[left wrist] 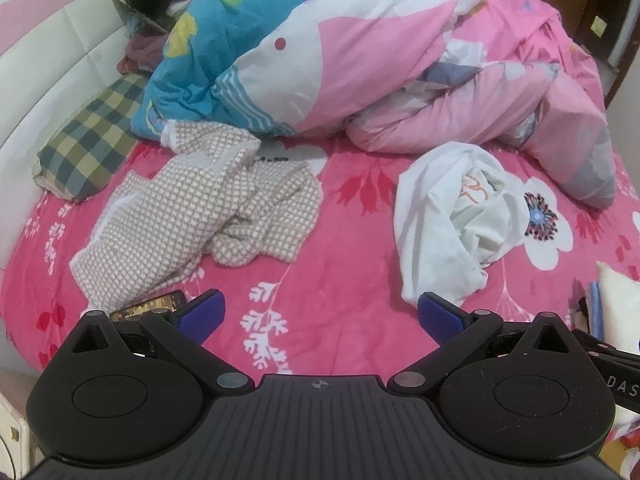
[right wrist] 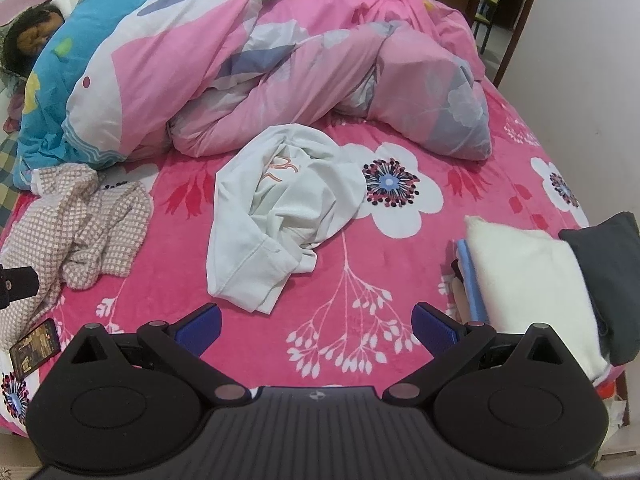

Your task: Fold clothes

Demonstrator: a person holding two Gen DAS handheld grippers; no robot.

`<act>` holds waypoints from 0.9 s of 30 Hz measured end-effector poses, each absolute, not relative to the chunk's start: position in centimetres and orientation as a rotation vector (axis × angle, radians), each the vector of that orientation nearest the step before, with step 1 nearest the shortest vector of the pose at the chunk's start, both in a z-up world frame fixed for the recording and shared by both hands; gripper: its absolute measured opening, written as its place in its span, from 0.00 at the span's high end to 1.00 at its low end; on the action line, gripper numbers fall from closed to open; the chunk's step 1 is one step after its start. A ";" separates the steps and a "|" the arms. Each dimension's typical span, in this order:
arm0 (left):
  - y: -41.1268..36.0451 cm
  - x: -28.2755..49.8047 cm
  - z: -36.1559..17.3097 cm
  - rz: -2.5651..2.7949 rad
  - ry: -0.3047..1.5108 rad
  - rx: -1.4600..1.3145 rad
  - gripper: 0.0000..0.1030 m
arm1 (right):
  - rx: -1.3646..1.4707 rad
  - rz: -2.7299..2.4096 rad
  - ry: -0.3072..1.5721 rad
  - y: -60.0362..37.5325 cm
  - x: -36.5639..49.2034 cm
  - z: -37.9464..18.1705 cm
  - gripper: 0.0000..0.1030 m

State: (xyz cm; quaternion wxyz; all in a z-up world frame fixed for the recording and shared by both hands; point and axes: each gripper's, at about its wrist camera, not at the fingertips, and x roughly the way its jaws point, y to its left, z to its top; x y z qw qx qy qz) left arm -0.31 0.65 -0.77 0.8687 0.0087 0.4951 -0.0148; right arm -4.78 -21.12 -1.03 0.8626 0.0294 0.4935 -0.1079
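1. The left gripper [left wrist: 321, 314] is hovering released above the pink floral bedspread [left wrist: 340, 280], jaws wide apart and grasping nothing; the right gripper [right wrist: 316, 322] is hovering likewise, empty and spread.
2. A crumpled white T-shirt [right wrist: 276, 216] is lying at 11 o'clock of the right gripper and at 1 o'clock of the left, its long axis running roughly away from both.
3. A checked garment [left wrist: 200, 208] is sprawling at 11 o'clock of the left gripper, well apart from the shirt.
4. The right gripper is judged nearer the shirt.
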 end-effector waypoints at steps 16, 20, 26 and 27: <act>0.9 -0.1 -1.0 -0.010 1.050 0.020 0.00 | 0.054 -0.221 1.042 -20.9 -4.6 -1.2 0.00; 0.9 -0.1 -1.0 -0.008 1.048 0.023 0.00 | 0.050 -0.217 1.042 -20.7 -4.5 -1.2 0.00; 1.0 0.0 -1.1 -0.011 1.043 0.030 0.00 | 0.048 -0.213 1.044 -20.6 -4.3 -1.3 0.00; 0.9 0.1 -1.1 -0.011 1.044 0.031 0.00 | 0.048 -0.213 1.044 -20.6 -4.3 -1.3 0.00</act>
